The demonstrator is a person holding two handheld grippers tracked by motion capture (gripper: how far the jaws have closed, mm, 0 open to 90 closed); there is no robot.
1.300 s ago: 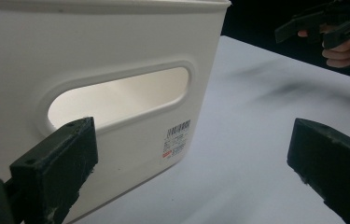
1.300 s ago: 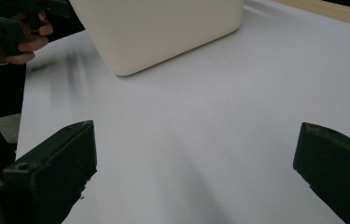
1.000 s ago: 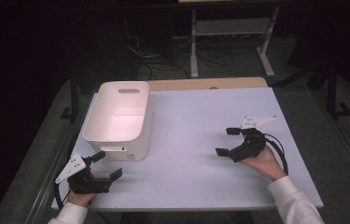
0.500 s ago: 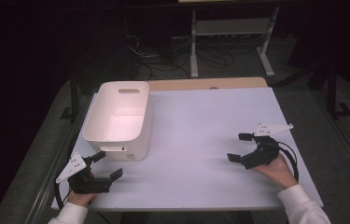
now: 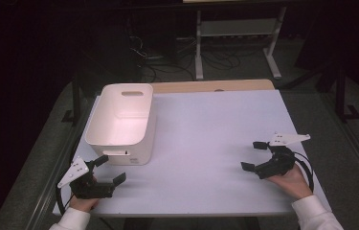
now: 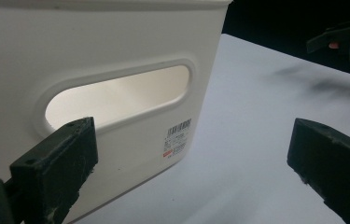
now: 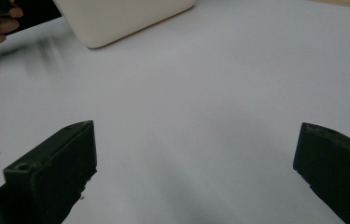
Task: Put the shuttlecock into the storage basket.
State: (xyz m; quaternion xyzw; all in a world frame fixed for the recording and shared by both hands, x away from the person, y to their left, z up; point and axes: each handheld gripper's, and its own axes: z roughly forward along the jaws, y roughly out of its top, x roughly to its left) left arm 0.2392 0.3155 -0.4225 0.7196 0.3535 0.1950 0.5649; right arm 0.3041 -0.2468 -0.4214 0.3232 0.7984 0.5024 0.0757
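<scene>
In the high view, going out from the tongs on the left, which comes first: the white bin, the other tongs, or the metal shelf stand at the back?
From the left tongs:
1. White bin, just ahead of them at the table's left.
2. Right tongs, across the table near its right edge.
3. Metal shelf stand, on the floor beyond the table's far edge.

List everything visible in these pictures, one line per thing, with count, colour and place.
storage bin: one, white, empty, left part of the table, handle slot in each end wall
label: one, white with barcode, on the bin's near end wall
table: one, pale top
shelf unit: one, white, on the floor beyond the table
cables: several, dark, on the floor behind
left gripper: one, black, open, near the bin's near end
right gripper: one, black, open, over the table's right part
</scene>
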